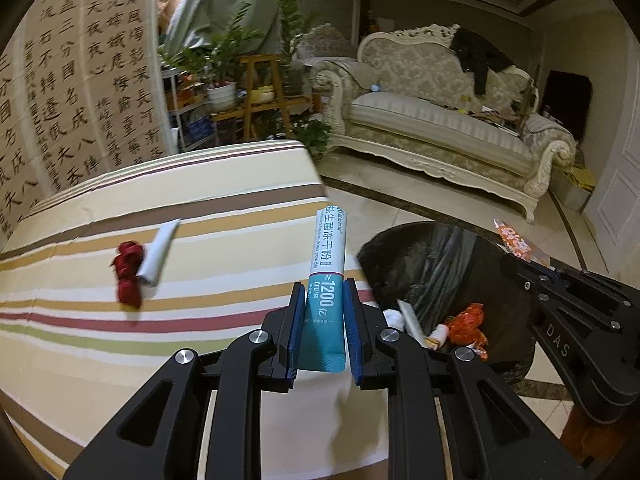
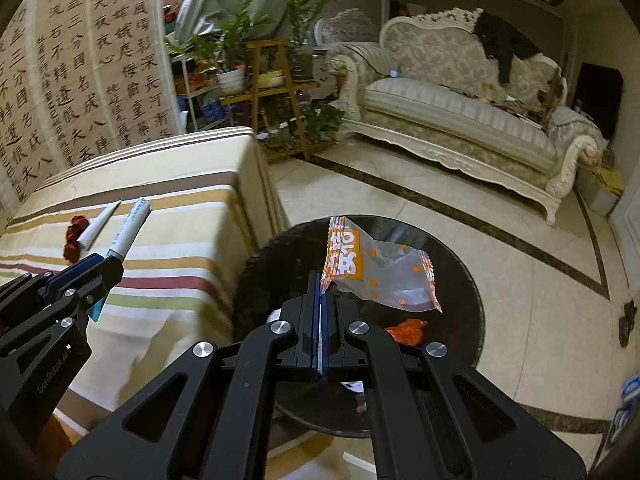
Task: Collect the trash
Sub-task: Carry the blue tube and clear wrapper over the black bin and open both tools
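Far left on the striped tablecloth (image 1: 120,344): a crumpled red wrapper (image 1: 127,272) touching a rolled white paper tube (image 1: 158,254), both lying flat, well apart from either gripper. Next, the left gripper (image 1: 324,292), clenched on a teal-and-white probiotic powder sachet (image 1: 329,264), held upright between the blue pads (image 1: 295,332), lower end pinched, white upper end sticking out past the fingertips, over the tablecloth near its right edge. Seen from the right wrist, same sachet (image 2: 130,228) angled up and away from the left gripper (image 2: 108,260). Just right of the table, on the tiled floor (image 2: 500,280): a round bin lined with a black trash bag (image 1: 432,248), holding an orange wrapper (image 1: 468,322) and white scraps. Above the bin's mouth, the right gripper (image 2: 321,280), jaws pressed fully together on the edge of an orange-and-clear snack wrapper (image 2: 380,272), crinkled and fanning out to the right. Beyond, an ornate cream sofa (image 1: 436,120) along the far wall.
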Motion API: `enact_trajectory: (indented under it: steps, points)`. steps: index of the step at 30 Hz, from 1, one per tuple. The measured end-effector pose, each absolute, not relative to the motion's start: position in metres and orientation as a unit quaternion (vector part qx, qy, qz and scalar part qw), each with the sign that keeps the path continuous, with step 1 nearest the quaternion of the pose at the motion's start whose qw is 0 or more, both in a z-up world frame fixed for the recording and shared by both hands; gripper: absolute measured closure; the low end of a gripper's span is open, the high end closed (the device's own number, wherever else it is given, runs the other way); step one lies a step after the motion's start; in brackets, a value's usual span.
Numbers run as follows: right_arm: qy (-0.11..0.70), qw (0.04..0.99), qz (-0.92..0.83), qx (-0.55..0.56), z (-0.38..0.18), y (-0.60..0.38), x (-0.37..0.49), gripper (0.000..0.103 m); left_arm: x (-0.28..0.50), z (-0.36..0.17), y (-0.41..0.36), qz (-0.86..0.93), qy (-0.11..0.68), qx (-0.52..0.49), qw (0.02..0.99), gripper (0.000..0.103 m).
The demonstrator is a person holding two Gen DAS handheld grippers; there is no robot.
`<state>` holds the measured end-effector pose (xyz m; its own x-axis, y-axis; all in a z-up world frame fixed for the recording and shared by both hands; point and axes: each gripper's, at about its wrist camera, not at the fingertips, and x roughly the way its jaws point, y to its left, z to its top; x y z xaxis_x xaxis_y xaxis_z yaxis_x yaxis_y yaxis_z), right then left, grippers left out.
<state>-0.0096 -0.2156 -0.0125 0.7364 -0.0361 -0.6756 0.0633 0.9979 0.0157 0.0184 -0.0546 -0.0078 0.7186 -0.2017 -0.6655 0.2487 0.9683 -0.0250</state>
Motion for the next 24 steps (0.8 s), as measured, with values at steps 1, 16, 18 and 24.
enact_trajectory:
  steps: [1, 16, 18, 24]
  points:
    - [0.363, 0.931, -0.030, 0.023, -0.014, -0.221, -0.009, 0.102, 0.019, -0.009, -0.060, -0.125, 0.355, 0.036, 0.926, 0.083]
    - [0.378, 0.923, -0.047, 0.052, -0.032, -0.262, 0.004, 0.102, 0.041, -0.027, -0.117, -0.137, 0.368, 0.070, 0.917, 0.083]
    - [0.380, 0.922, -0.047, 0.055, -0.035, -0.266, 0.005, 0.102, 0.042, -0.030, -0.121, -0.137, 0.371, 0.075, 0.915, 0.083]
    - [0.390, 0.918, -0.045, 0.066, -0.041, -0.271, 0.010, 0.096, 0.045, -0.036, -0.129, -0.137, 0.379, 0.085, 0.911, 0.081]
